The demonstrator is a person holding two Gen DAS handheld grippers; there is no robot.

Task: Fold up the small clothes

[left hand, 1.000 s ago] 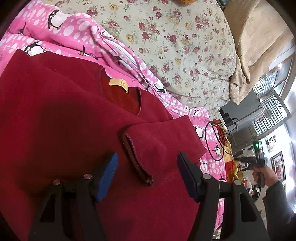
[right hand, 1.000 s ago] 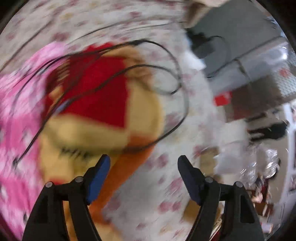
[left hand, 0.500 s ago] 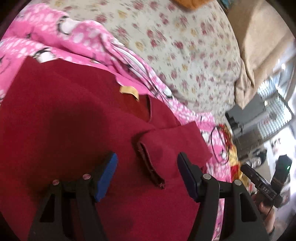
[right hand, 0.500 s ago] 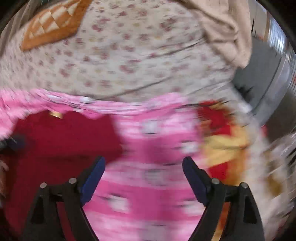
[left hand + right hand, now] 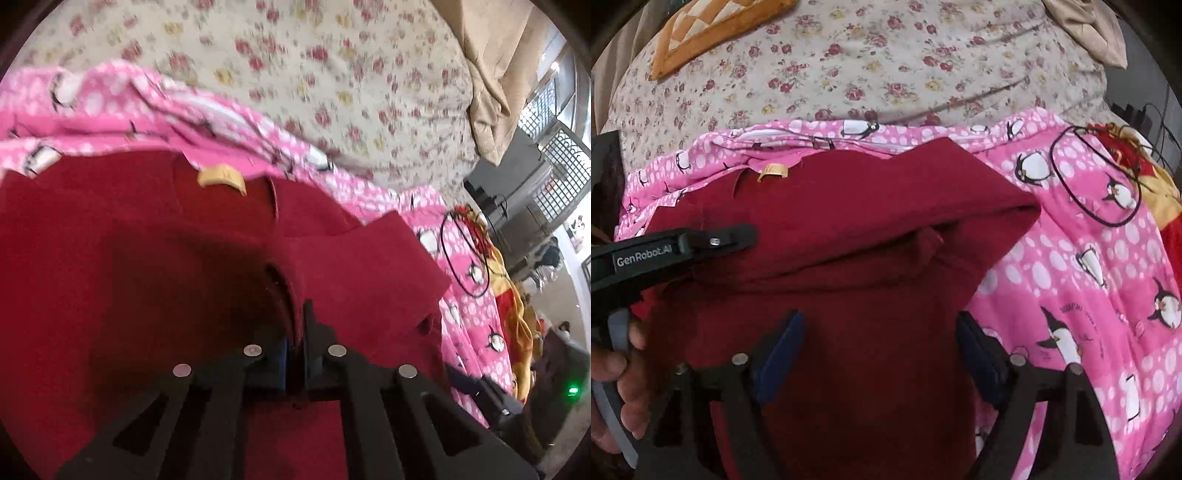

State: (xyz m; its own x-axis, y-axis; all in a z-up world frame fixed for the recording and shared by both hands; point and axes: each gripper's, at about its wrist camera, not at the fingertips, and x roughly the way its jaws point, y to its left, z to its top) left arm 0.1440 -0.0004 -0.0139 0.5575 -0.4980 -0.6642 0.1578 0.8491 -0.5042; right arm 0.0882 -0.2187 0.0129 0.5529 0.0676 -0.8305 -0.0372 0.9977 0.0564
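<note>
A dark red sweater (image 5: pixel 129 277) lies spread on a pink penguin blanket, its collar and tan label (image 5: pixel 221 177) at the far side. One sleeve is folded across the body. My left gripper (image 5: pixel 295 314) is shut on that sleeve's cuff, which runs up from between the pads. In the right wrist view the same sweater (image 5: pixel 868 221) fills the middle, and the left gripper (image 5: pixel 746 236) reaches in from the left, held by a hand (image 5: pixel 613 369). My right gripper (image 5: pixel 879 332) hangs just over the sweater's near right part, jaws wide apart, with only flat red cloth below them.
The pink penguin blanket (image 5: pixel 1089 258) lies over a floral bedsheet (image 5: pixel 868 66). A black cable loop (image 5: pixel 1097 177) rests on the blanket at the right, beside a red and yellow cloth (image 5: pixel 1160 206). An orange checked cushion (image 5: pixel 713 29) sits at the far left.
My left gripper has moved forward and shut on the sleeve cuff that lay between its open jaws. My right gripper swung left from the cable and yellow cloth to over the red sweater.
</note>
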